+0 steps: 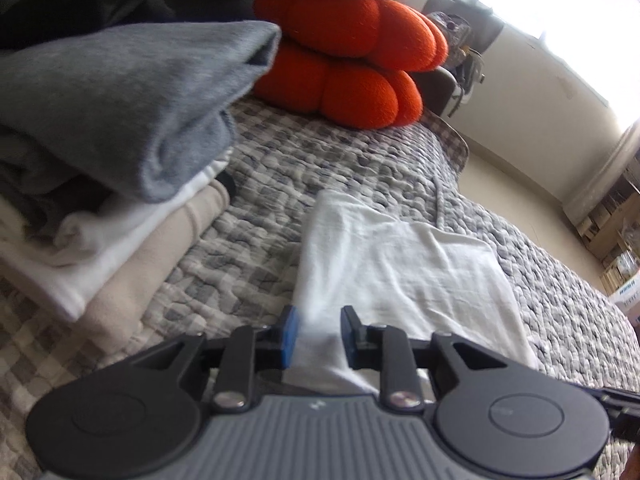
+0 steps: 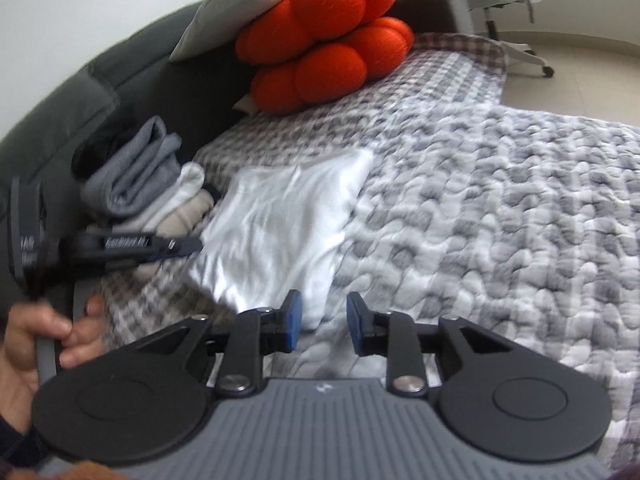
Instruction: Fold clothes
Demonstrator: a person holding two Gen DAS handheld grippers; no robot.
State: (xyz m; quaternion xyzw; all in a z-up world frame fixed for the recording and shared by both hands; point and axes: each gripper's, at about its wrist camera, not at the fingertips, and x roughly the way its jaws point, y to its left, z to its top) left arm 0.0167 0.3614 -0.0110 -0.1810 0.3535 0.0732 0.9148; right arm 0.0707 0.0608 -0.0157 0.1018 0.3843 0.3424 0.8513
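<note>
Folded white garment (image 1: 400, 268) on the bed (image 1: 260, 176), long axis running away from the part-open left gripper (image 1: 318, 336), whose jaws straddle its near edge unpressed; right gripper (image 2: 322, 326) part-open, empty.

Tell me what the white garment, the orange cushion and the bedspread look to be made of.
White garment: thin woven cotton by its look, matte, with fine creases.
Orange cushion: fuzzy knit or fleece, matte; stuffed into rounded lobes.
Bedspread: quilted fabric, probably cotton, grey and white check with a puckered, stitched surface.
</note>
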